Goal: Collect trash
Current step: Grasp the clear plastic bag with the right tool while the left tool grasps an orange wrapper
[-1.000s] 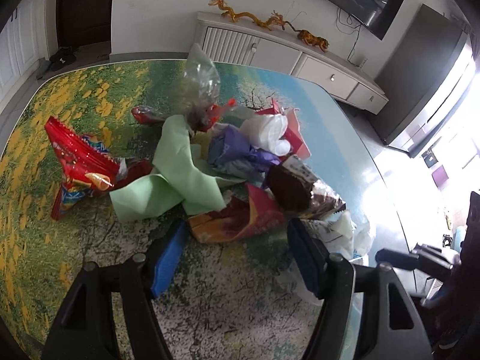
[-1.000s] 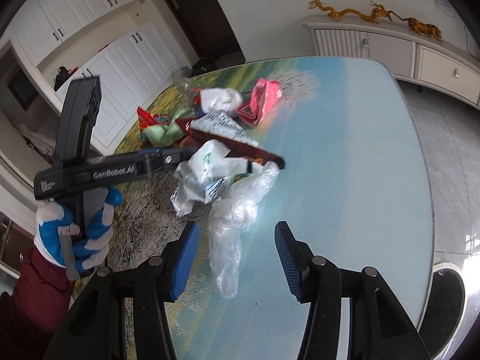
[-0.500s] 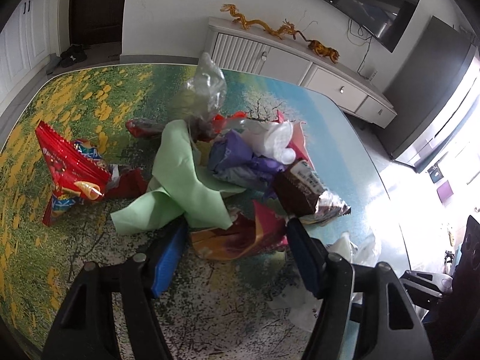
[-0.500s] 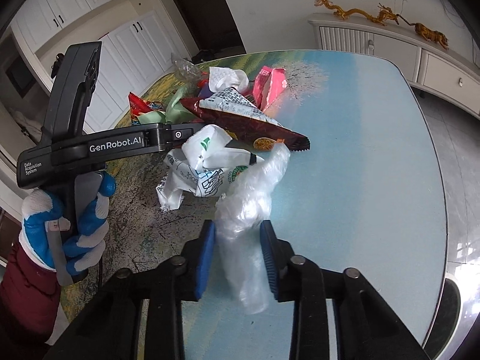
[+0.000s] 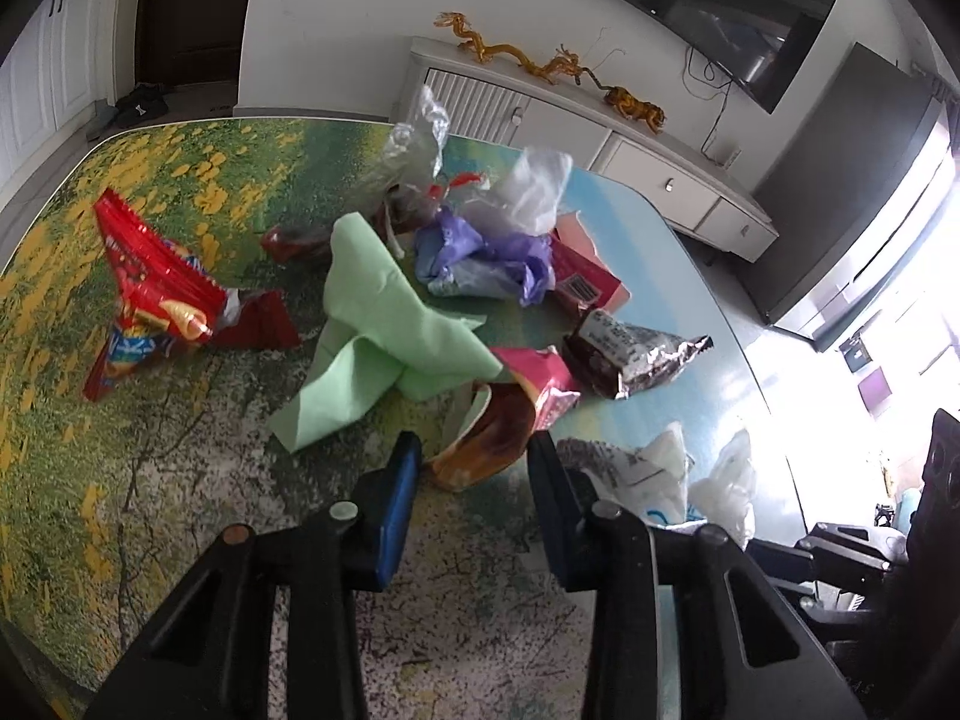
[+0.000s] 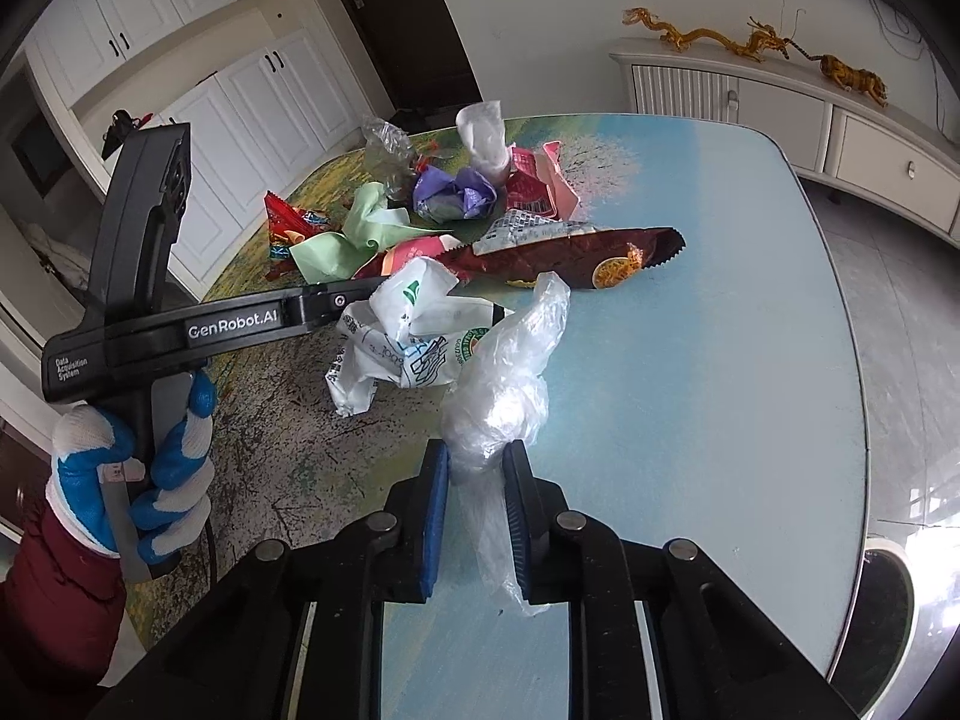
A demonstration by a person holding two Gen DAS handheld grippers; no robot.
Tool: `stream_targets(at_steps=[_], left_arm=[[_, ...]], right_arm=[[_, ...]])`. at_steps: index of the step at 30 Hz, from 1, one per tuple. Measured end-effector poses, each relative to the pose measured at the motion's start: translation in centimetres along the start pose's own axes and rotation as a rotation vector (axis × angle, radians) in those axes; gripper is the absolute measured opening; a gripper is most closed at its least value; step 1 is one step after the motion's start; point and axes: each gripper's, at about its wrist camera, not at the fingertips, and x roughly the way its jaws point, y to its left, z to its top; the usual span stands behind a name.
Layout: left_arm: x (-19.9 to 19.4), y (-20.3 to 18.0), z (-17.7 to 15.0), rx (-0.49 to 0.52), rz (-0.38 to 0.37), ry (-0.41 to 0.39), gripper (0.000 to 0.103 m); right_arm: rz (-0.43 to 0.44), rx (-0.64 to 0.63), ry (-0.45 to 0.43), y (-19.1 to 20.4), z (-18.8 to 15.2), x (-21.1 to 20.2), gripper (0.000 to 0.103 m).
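Note:
A heap of trash lies on the picture-printed table (image 5: 120, 450). My left gripper (image 5: 474, 474) is closing, and its pads squeeze a crumpled orange and pink wrapper (image 5: 492, 432) at the near edge of the heap. Behind it lie a green paper sheet (image 5: 384, 324), a red snack bag (image 5: 150, 294) and a purple bag (image 5: 480, 258). My right gripper (image 6: 477, 474) is closing too, its blue pads pinching a clear plastic bag (image 6: 510, 384) that stands up from the blue part of the table. In the right wrist view a white printed bag (image 6: 408, 330) hides the left gripper's tips.
A brown and silver wrapper (image 5: 630, 354) and a long dark red wrapper (image 6: 570, 258) lie on the right of the heap. A blue and white gloved hand (image 6: 120, 480) grips the left tool. A white sideboard (image 5: 600, 138) stands beyond the table's far rounded edge (image 6: 840, 360).
Both grippers' jaws have narrowed. The left pads closed in on the orange wrapper and crumpled it. The right pads closed onto the clear bag, which now stands taller between them.

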Motion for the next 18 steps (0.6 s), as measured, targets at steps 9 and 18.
stream_targets(at_steps=[9,18], left_arm=[[-2.5,0.8,-1.8,-0.002,-0.022,-0.032,0.032],[-6.5,0.2,-2.9,0.007,-0.05,-0.094,0.028]], right_arm=[[-0.012,0.003,-0.024,0.4,-0.5,-1.4,0.017],[-0.014,0.013,-0.08,0.4,-1.0,-3.7,0.017]])
